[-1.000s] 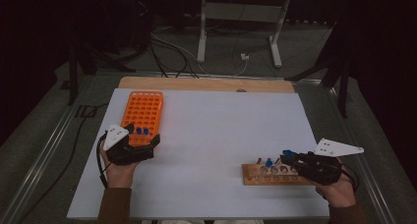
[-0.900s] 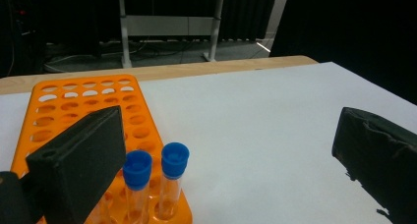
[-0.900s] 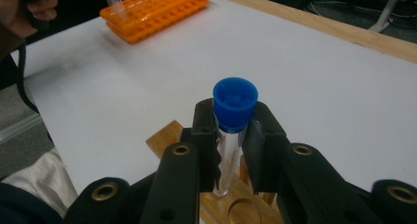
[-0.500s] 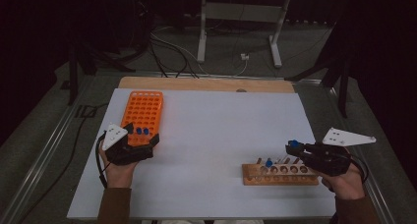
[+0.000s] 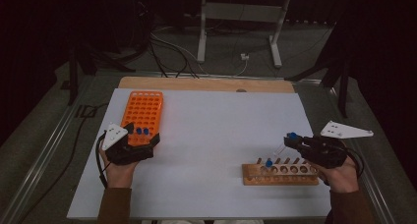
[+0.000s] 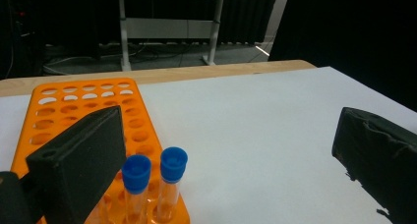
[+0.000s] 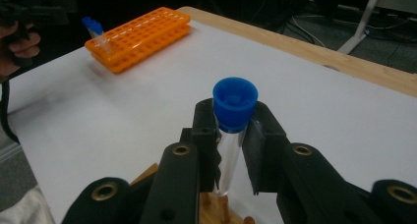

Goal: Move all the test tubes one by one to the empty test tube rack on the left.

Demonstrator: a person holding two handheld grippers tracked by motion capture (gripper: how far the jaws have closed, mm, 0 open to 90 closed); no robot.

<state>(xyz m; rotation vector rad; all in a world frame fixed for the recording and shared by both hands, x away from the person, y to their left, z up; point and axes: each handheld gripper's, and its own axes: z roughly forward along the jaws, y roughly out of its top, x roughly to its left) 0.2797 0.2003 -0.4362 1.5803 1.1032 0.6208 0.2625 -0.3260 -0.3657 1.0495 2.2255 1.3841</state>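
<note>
My right gripper [image 5: 291, 141] is shut on a clear test tube with a blue cap [image 5: 292, 135], held tilted above the right part of the wooden rack [image 5: 280, 177]. In the right gripper view the tube [image 7: 231, 135] is pinched between both jaws just below its cap. One more blue-capped tube [image 5: 269, 162] stands in the wooden rack's left end. My left gripper [image 5: 144, 135] stands open at the near end of the orange rack [image 5: 143, 106]. Two blue-capped tubes [image 6: 152, 177] stand in that rack, close to the gripper's left jaw and not touched by either jaw.
A white sheet [image 5: 216, 130] covers the table, with a wooden strip [image 5: 206, 84] along its far edge. Beyond it are a metal stand [image 5: 238, 17] and cables [image 5: 167, 47] on the floor. The person's left hand [image 7: 19, 40] is at the far left.
My right gripper has risen and drawn back slightly from the wooden rack, carrying the blue-capped tube upward. The left gripper has not moved.
</note>
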